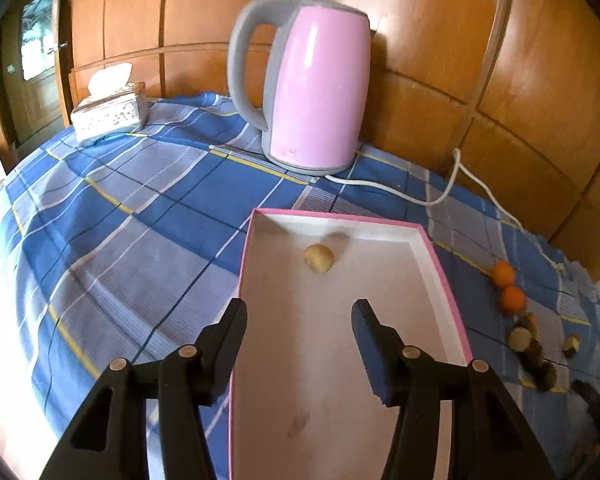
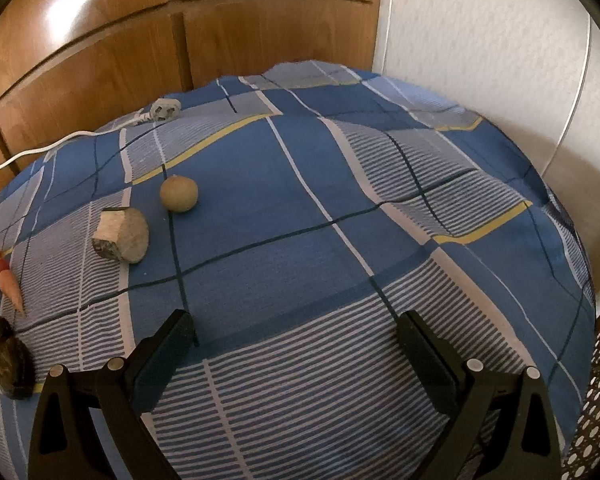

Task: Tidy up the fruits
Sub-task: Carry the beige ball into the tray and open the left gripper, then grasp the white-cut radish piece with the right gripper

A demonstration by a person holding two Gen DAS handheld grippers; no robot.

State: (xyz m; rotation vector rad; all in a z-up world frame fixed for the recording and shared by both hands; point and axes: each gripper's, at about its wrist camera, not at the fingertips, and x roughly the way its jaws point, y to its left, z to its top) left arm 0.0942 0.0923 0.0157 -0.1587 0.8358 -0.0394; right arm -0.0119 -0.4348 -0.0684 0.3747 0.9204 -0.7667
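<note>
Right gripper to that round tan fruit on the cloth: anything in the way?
Nothing visible. The right gripper hangs open over bare cloth, and the round tan fruit lies ahead to its left; the cut brown piece sits left of that line.

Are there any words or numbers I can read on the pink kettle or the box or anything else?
No text can be read anywhere.
Pink kettle: a faint darker pink mark low on its side, near the base, too blurred to read.
Tissue box: only a raised pattern, no letters that show.
Pink-edged box: plain white inside, no print.
Plug on the checked cloth: too small to tell any marking.
</note>
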